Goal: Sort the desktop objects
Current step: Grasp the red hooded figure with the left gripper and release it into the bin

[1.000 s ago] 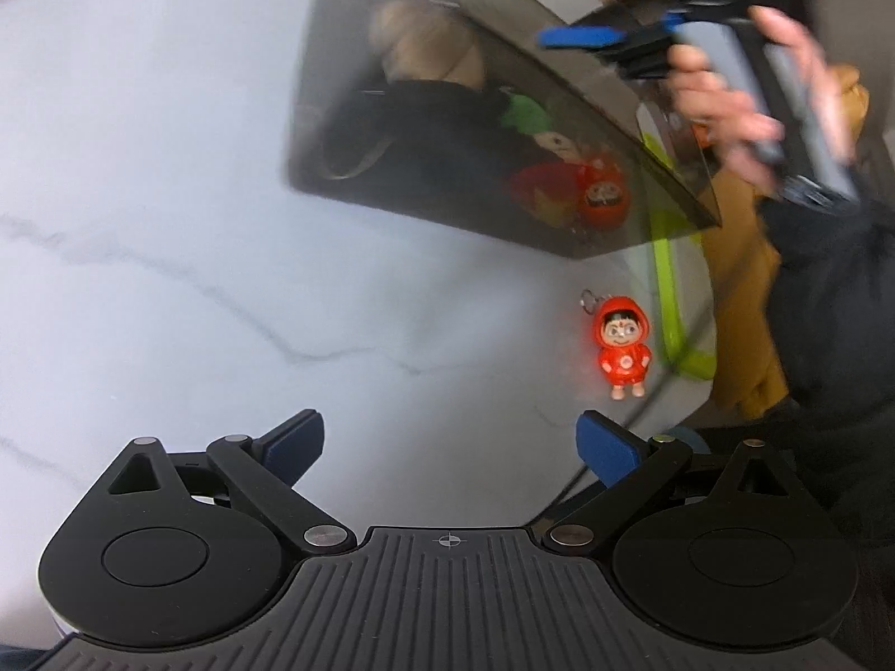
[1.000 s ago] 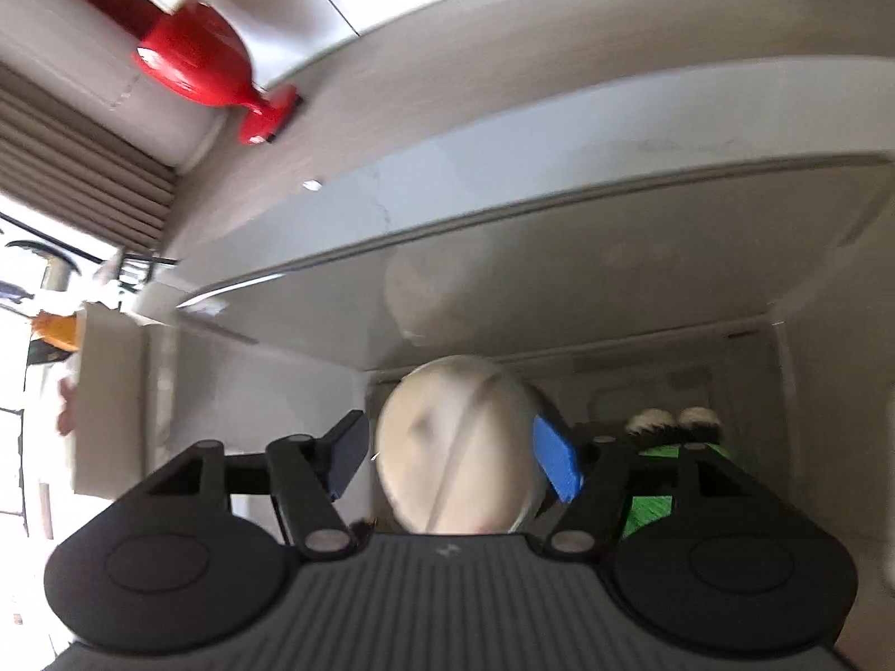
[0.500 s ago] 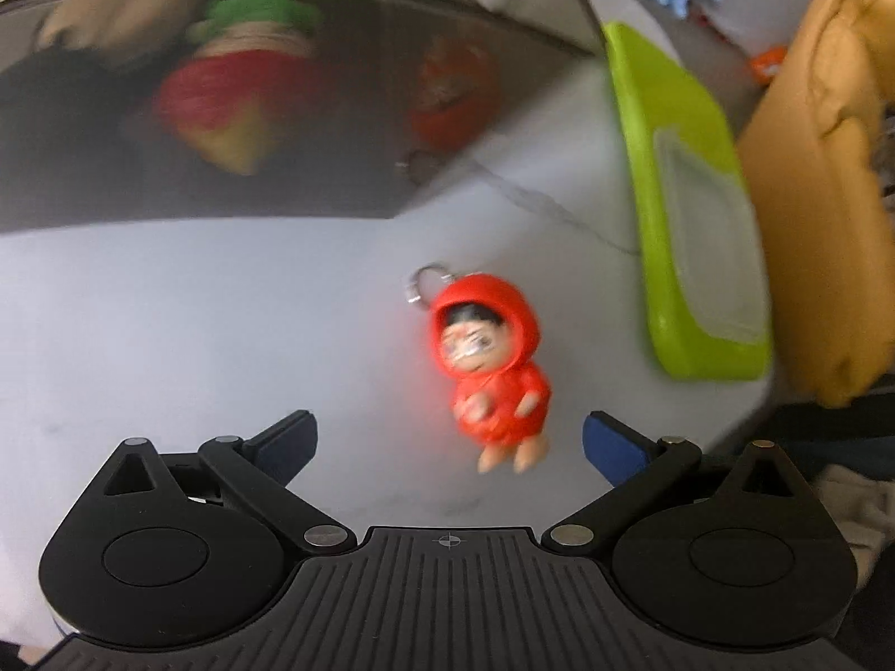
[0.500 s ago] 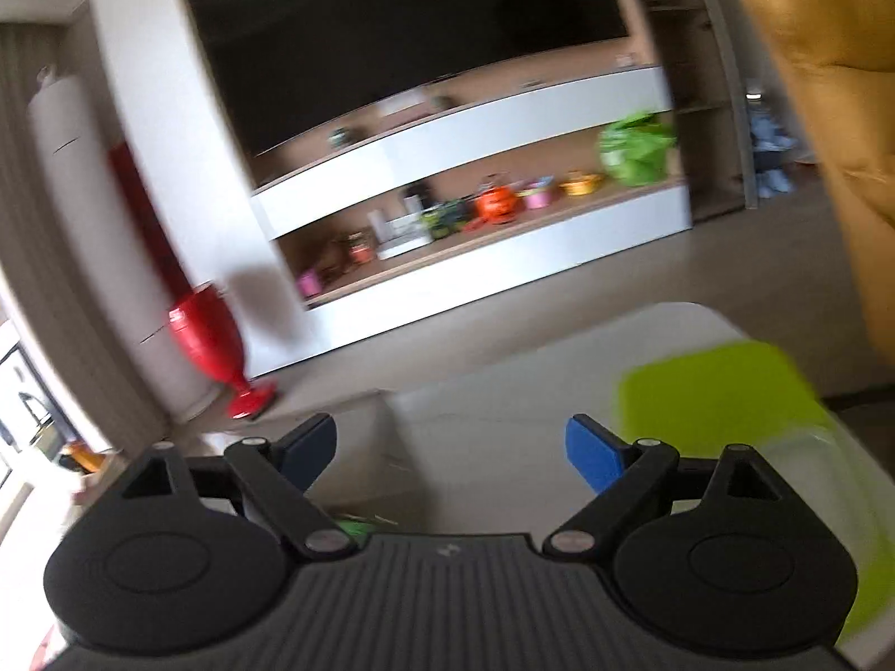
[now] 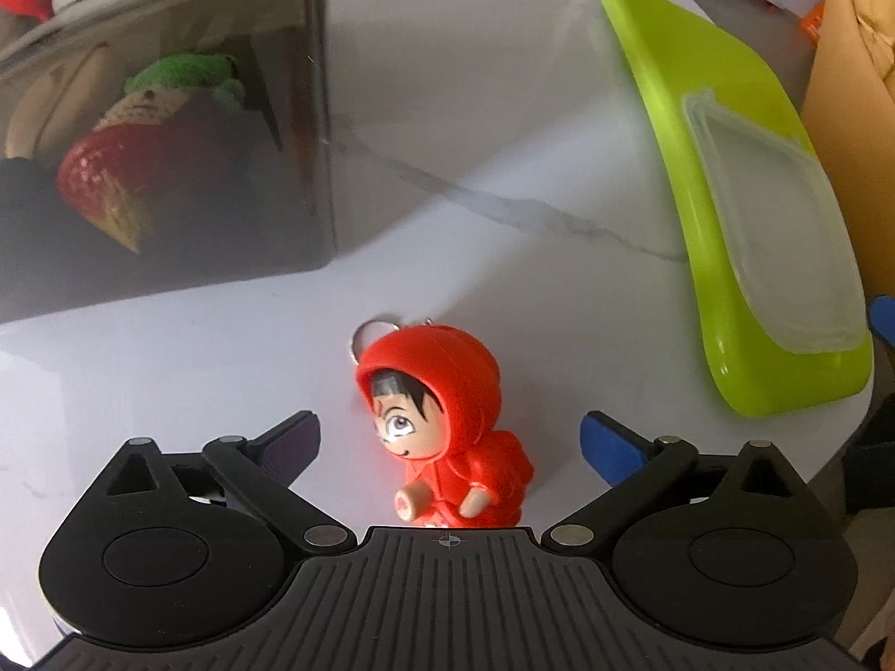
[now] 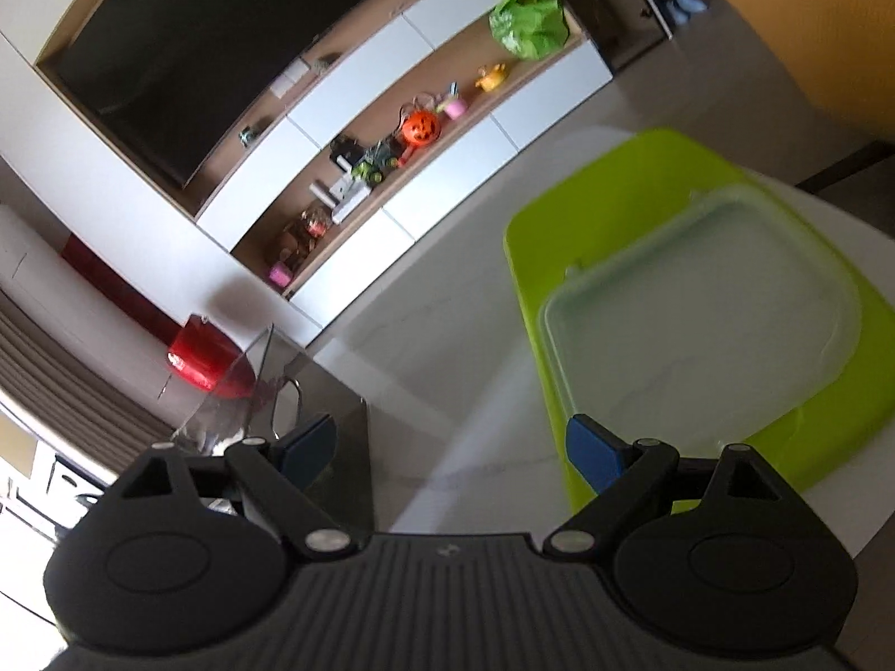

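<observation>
A red-hooded figurine keychain lies on the white marble table. My left gripper is open, with the figurine between its two fingers and untouched by them. A dark see-through bin at the left holds a strawberry plush and other toys. My right gripper is open and empty, above the table between the bin's corner and a lime green lid.
The lime green lid carries a clear plastic lid at the table's right edge. A tan sofa stands past that edge. A TV cabinet with toys is far behind.
My left gripper has moved in on the figurine, which now lies between its fingers. My right gripper let go of the pale ball over the bin and swung away to the right.
</observation>
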